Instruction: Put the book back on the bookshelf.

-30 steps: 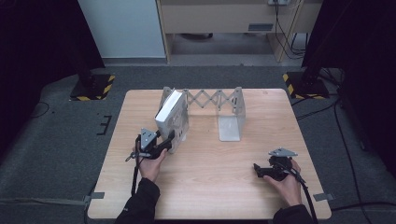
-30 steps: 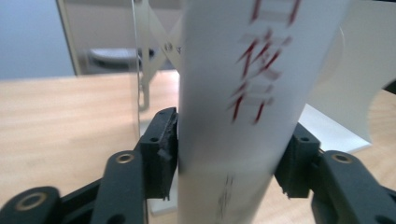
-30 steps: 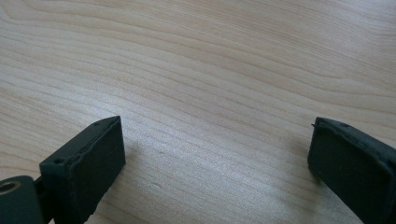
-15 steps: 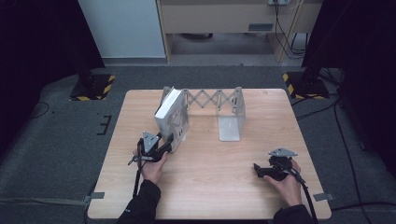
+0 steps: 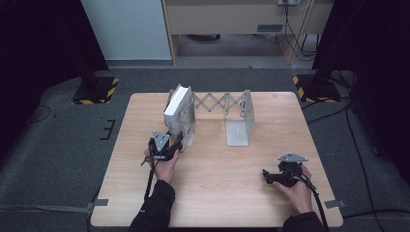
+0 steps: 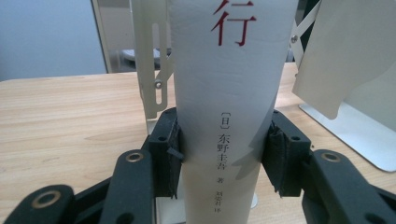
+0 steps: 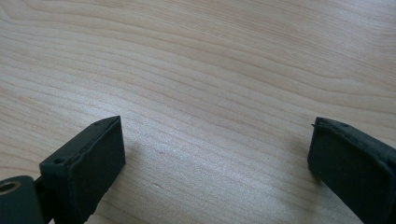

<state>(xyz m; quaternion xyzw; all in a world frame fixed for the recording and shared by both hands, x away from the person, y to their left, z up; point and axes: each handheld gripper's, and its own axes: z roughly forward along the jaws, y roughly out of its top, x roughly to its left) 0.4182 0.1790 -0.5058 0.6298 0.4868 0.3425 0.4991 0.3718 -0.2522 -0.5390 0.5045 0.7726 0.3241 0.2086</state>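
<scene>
In the high view, a white book (image 5: 180, 112) stands upright at the left end of a pale metal expanding bookend rack (image 5: 223, 103), above the centre of the wooden table (image 5: 251, 203). The left gripper (image 5: 178, 143), held in the person's left hand (image 5: 165, 165), sits just below the book in the frame and reaches up to its lower part.

The left gripper view looks straight at the book's spine (image 6: 229, 93), which runs up the middle of the frame with red and dark printed characters on it. The two black jaws stand on either side of the spine low in the frame, and their pads (image 6: 173, 154) press against both covers, so this gripper is clamped on the book. The rack's slotted upright plate (image 6: 152, 60) rises just behind the book at its left, and a second plate (image 6: 345, 56) fills the upper right.

The right gripper (image 5: 267, 175) lies at the lower right of the table in the high view, well apart from the book and rack, in the right hand (image 5: 299, 189). In the right gripper view its jaws stand wide apart over bare wood grain, with nothing between them.
</scene>
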